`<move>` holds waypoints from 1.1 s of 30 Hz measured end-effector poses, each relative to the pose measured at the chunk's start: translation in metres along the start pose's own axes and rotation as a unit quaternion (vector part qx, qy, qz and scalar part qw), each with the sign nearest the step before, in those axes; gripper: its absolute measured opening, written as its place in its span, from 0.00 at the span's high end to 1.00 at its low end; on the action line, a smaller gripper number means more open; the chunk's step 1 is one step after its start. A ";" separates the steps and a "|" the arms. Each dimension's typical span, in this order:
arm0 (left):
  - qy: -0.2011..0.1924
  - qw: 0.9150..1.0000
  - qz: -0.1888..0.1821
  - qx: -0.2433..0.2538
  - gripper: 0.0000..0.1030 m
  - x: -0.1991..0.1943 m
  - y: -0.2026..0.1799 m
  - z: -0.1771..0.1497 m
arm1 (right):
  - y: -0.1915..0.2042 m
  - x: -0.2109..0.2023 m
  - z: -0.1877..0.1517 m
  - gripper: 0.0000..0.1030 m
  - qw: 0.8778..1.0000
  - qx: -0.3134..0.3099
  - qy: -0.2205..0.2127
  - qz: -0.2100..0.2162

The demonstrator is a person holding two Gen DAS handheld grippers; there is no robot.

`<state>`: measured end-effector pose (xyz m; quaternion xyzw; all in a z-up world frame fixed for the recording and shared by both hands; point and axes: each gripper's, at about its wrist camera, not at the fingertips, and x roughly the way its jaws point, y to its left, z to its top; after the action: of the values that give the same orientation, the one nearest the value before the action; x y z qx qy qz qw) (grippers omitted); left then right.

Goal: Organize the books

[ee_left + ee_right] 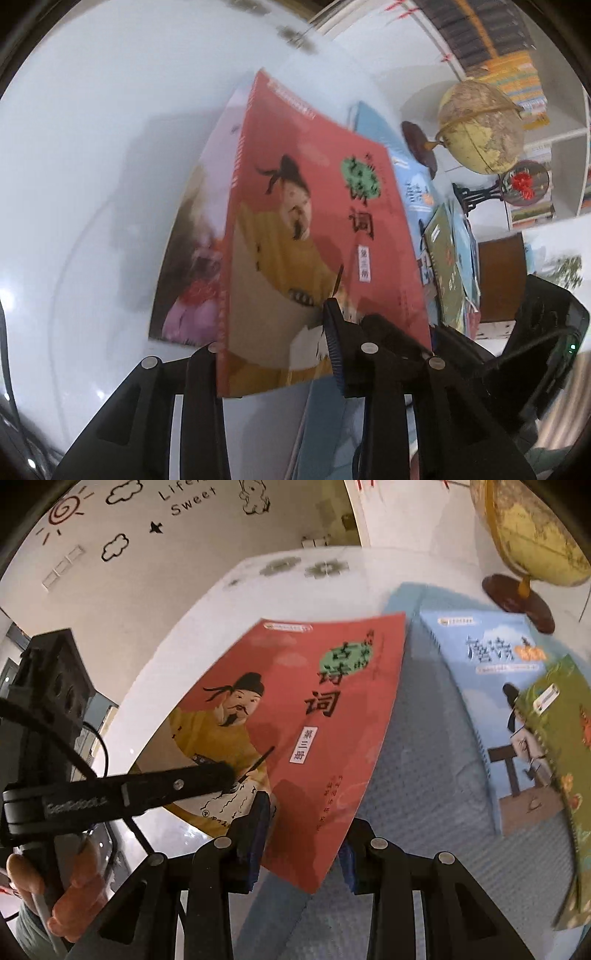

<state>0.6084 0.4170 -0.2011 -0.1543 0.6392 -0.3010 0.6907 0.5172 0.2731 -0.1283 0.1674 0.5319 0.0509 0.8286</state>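
Note:
A red book [314,229] with a man in yellow robes on its cover is clamped at its lower edge by my left gripper [273,354], which holds it lifted and tilted above the white table. The same red book [295,731] fills the middle of the right wrist view, where the left gripper's finger [173,786] crosses its cover. My right gripper [303,845] is open, with the book's near corner between its blue-padded jaws. A light blue book [491,716] and a green book [565,760] lie stacked to the right on a blue mat [417,775].
A yellow globe [480,125] on a dark wooden base stands behind the books; it also shows in the right wrist view [532,528]. A round ornament with red flowers [524,181] stands beside it. White shelves [565,147] with books are at the far right.

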 end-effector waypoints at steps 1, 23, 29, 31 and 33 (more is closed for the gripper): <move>0.004 1.000 -0.005 -0.011 0.72 0.001 0.006 -0.003 | 0.001 0.002 -0.001 0.69 1.000 -0.001 0.004 0.002; -0.010 0.979 0.200 -0.035 0.62 -0.032 0.008 -0.002 | 0.004 -0.006 -0.028 0.66 0.999 -0.036 0.023 -0.021; -0.020 0.975 0.222 0.003 0.62 -0.035 -0.018 -0.027 | -0.047 -0.045 -0.081 0.61 0.999 -0.028 0.017 -0.039; -0.011 0.975 0.219 0.020 0.62 -0.025 -0.034 -0.035 | -0.073 -0.061 -0.096 0.56 0.998 -0.010 0.012 -0.056; -0.002 0.976 0.214 0.043 0.62 -0.011 -0.057 -0.042 | -0.098 -0.079 -0.107 0.54 0.997 0.015 0.003 -0.075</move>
<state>0.5550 0.3872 -0.1644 0.0157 0.6421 -0.1730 0.7467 0.3776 0.1839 -0.1334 0.1399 0.5459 -0.0187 0.8259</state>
